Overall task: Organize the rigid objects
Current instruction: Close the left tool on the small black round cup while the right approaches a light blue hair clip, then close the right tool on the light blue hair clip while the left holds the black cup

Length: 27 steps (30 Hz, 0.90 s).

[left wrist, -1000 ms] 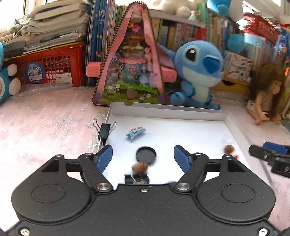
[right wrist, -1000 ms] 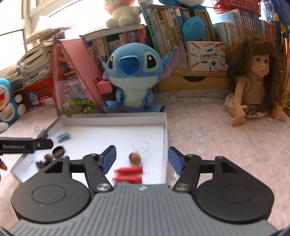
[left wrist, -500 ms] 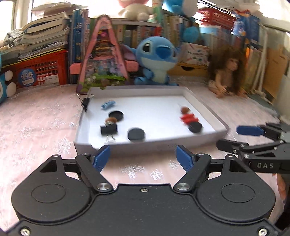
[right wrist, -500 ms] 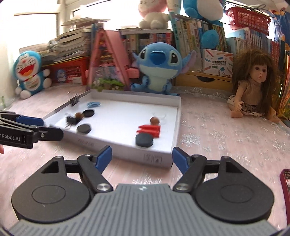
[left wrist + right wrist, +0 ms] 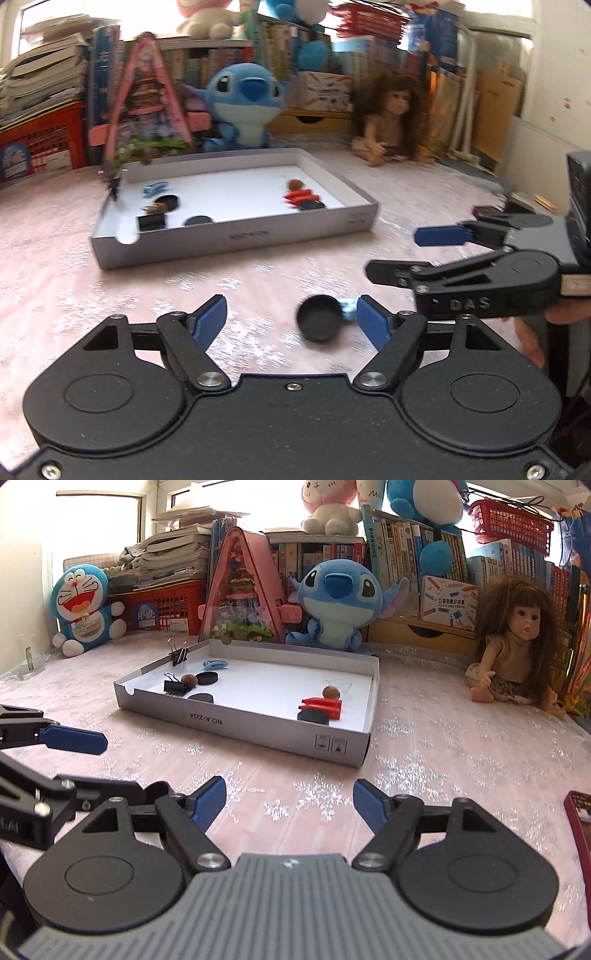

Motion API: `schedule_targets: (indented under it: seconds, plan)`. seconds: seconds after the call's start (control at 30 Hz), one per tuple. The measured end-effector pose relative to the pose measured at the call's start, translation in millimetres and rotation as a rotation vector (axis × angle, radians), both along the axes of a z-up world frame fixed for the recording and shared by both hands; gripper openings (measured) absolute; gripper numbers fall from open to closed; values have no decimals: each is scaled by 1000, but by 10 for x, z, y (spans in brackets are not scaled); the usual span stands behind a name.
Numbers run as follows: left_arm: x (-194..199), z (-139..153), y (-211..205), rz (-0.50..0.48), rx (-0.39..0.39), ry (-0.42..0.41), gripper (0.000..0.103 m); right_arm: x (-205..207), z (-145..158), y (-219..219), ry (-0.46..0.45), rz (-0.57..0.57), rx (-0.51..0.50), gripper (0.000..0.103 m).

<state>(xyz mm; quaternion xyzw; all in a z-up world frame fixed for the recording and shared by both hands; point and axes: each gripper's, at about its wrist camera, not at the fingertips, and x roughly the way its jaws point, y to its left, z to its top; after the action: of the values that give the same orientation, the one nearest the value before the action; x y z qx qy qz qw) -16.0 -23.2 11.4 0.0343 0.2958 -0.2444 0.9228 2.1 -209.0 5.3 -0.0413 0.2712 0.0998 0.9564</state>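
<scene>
Left wrist view: the left tool (image 5: 291, 319) gapes, having just narrowed, gripping nothing; a black round lid (image 5: 320, 318) lies on the desk just inside its right finger (image 5: 373, 323), nearer it than the right tool (image 5: 406, 254).

Right wrist view: the right tool (image 5: 290, 805), released and widening, faces the white tray (image 5: 236, 723) beyond the lid's spot, which is hidden here.

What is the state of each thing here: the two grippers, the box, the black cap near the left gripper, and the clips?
Left gripper: open, its jaws have just been closing; it holds nothing.
Right gripper: open, empty.
White box: no lid, lies flat.
Black cap: on the table, hollow side up.
Binder clip: clamped upright on the box wall.
Second binder clip: lies inside the box.
</scene>
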Motion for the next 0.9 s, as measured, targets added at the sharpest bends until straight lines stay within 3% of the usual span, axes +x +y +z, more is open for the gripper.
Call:
schedule_targets:
  seconds: [0.1,0.33,0.9]
  plan:
    - [-16,-35,-73,-19,16,-3,66,-12,-22,-18,7,-3,3,85]
    - [42,-128,-132,-28,-12,57,30,-29,-72,-47,20,-6,6,85]
    - [148,-81,92,100,6,27,30,-129,-109,134,37,99,16,85]
